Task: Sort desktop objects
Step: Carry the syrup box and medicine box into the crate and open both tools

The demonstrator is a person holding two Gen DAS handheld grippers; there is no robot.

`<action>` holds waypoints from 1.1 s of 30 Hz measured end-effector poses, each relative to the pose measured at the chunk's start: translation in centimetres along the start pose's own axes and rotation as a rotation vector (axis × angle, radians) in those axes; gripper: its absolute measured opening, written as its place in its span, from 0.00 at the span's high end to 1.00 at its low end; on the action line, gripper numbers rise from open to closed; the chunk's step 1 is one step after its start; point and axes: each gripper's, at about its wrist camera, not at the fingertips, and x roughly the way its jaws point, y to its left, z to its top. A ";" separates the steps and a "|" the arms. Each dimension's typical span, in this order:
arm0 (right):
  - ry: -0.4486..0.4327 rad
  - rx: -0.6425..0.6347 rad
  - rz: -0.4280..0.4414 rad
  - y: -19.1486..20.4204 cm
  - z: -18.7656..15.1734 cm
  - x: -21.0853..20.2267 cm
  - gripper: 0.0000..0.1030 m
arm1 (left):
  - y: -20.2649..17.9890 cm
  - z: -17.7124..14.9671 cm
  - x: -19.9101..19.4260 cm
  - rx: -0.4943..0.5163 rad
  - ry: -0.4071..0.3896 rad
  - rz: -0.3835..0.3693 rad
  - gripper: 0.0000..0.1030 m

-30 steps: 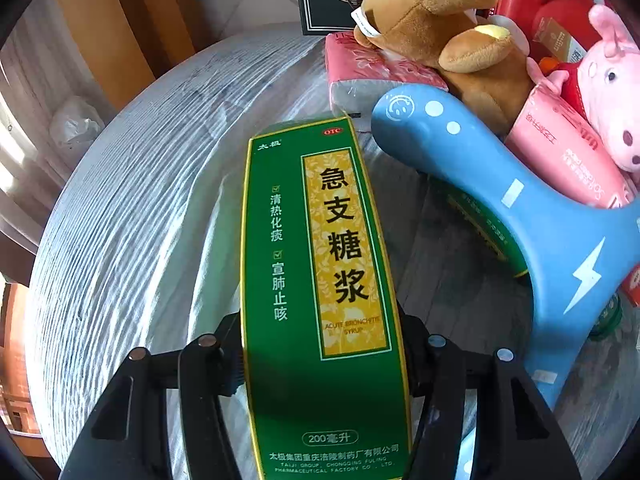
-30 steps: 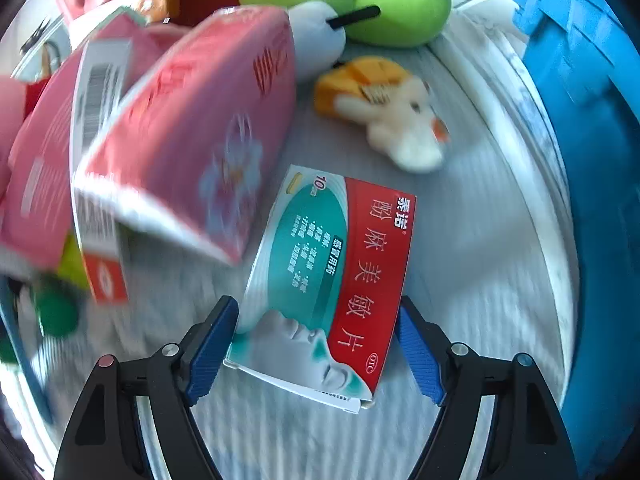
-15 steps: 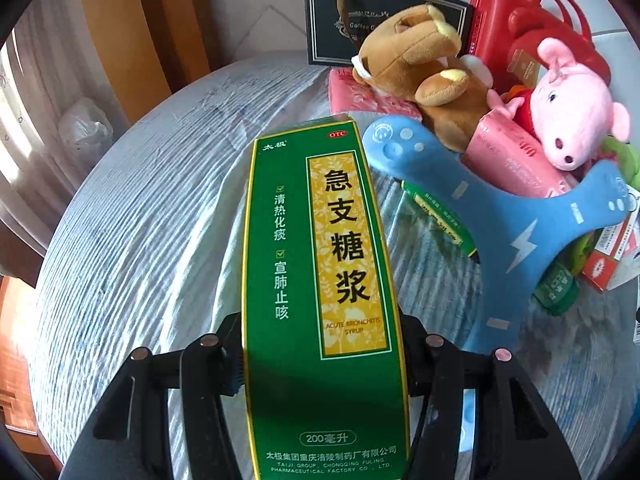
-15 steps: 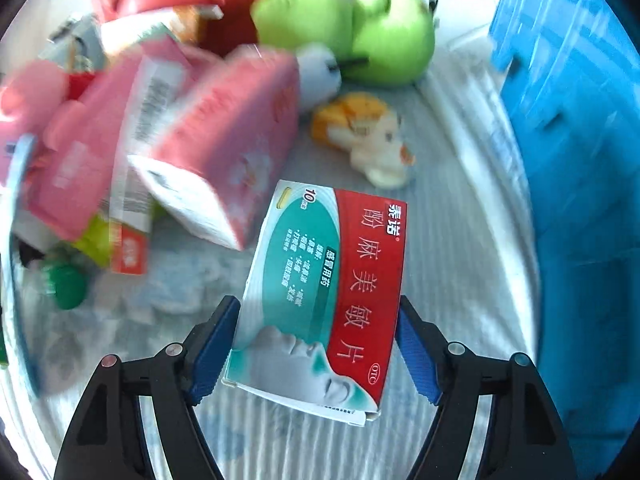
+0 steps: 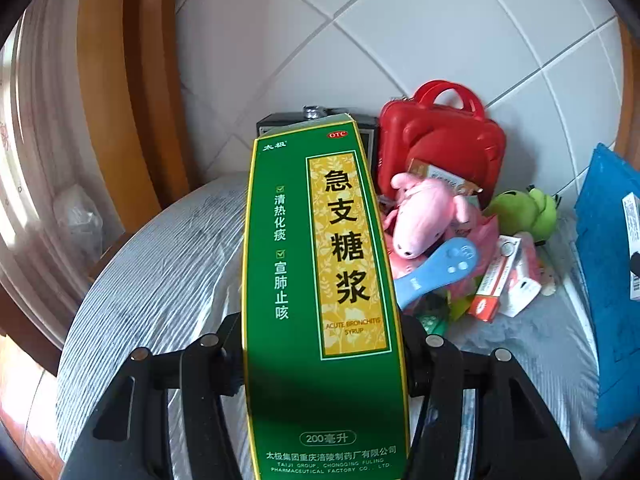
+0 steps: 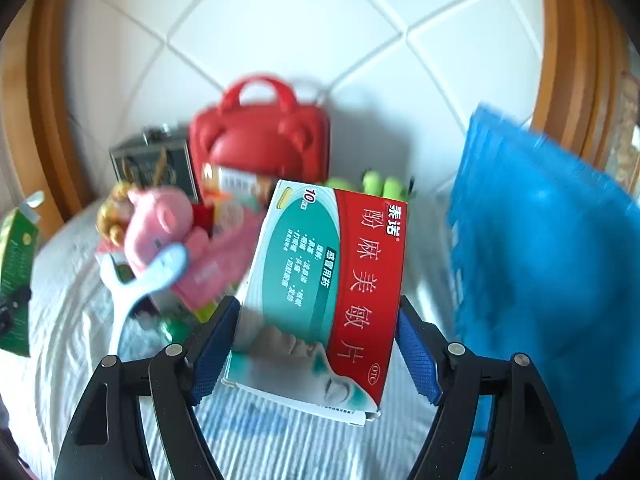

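Room: white tiled wall [image 5: 400, 40] with wooden trim behind a round table under a pale ribbed cloth [image 5: 152, 280].
Blue bin: a blue crate [image 6: 552, 264] stands at the table's right edge, near the right-hand box and well apart from the left one; it looks the likely place for sorted items, though its opening is out of view.
Clutter pile: red case [image 5: 440, 136], pink pig plush [image 5: 424, 212], green frog plush [image 5: 524, 212] and a blue plastic toy [image 5: 436, 272] are heaped against the wall, beyond both grippers.
Left gripper [image 5: 322, 360]: clamped on the tall green syrup box [image 5: 320, 300], gripped low on its two long sides; the box stands upright between the jaws, clear of the cloth.
Right gripper [image 6: 316, 344]: clamped on the red-and-teal tablet box [image 6: 324, 288], which sits slightly skewed between the blue pads [image 6: 212, 344], its lower corner poking out below them.
Doing it well: keep both grips firm and carry high enough to clear the plush pile; I judge the tall box prone to pivoting, so move it level. The skewed tablet box could slip, so release it only once it is over its destination.
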 end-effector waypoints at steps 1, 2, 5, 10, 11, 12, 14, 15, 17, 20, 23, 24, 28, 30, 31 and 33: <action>-0.026 0.001 -0.004 -0.2 -0.3 -1.2 0.26 | -0.7 0.2 -0.8 0.008 -0.014 -0.010 0.47; -0.051 0.004 -0.007 -0.2 0.1 -2.3 0.26 | -1.6 0.4 -1.6 0.020 -0.030 -0.025 0.47; -0.128 0.019 -0.011 -1.1 0.9 -5.6 0.26 | -4.1 1.1 -3.9 0.061 -0.077 -0.069 0.47; -0.234 0.045 -0.051 -3.4 1.5 -10.5 0.26 | -8.6 2.1 -6.9 0.122 -0.144 -0.149 0.47; -0.254 0.053 -0.066 -4.0 1.7 -11.3 0.26 | -9.7 2.4 -7.5 0.131 -0.159 -0.166 0.47; -0.269 0.059 -0.080 -4.6 1.8 -12.0 0.26 | -10.6 2.8 -8.0 0.140 -0.171 -0.184 0.47; -0.303 0.071 -0.123 -6.2 2.0 -13.4 0.26 | -12.9 3.6 -9.1 0.159 -0.196 -0.227 0.47; -0.314 0.076 -0.142 -7.1 2.2 -13.9 0.26 | -14.0 3.9 -9.6 0.169 -0.207 -0.247 0.47; -0.331 0.084 -0.176 -8.8 2.5 -15.0 0.26 | -16.7 4.5 -10.6 0.198 -0.229 -0.288 0.47; -0.355 0.100 -0.245 -11.7 3.0 -16.2 0.26 | -21.0 5.2 -11.9 0.244 -0.248 -0.357 0.47; -0.377 0.118 -0.305 -14.9 3.5 -17.2 0.26 | -25.9 5.6 -13.0 0.294 -0.258 -0.420 0.47; -0.381 0.122 -0.328 -16.1 3.6 -17.4 0.26 | -27.4 5.6 -13.3 0.305 -0.261 -0.435 0.47; -0.379 0.126 -0.385 -19.8 4.1 -17.8 0.26 | -33.9 6.8 -14.7 0.351 -0.273 -0.503 0.47; -0.373 0.126 -0.407 -21.9 4.6 -17.8 0.26 | -36.8 7.7 -15.6 0.374 -0.285 -0.526 0.47; -0.368 0.124 -0.419 -22.9 4.9 -17.7 0.26 | -38.2 8.0 -15.9 0.384 -0.287 -0.542 0.47; -0.363 0.117 -0.448 -24.8 5.6 -17.5 0.26 | -41.5 9.0 -16.5 0.407 -0.290 -0.561 0.47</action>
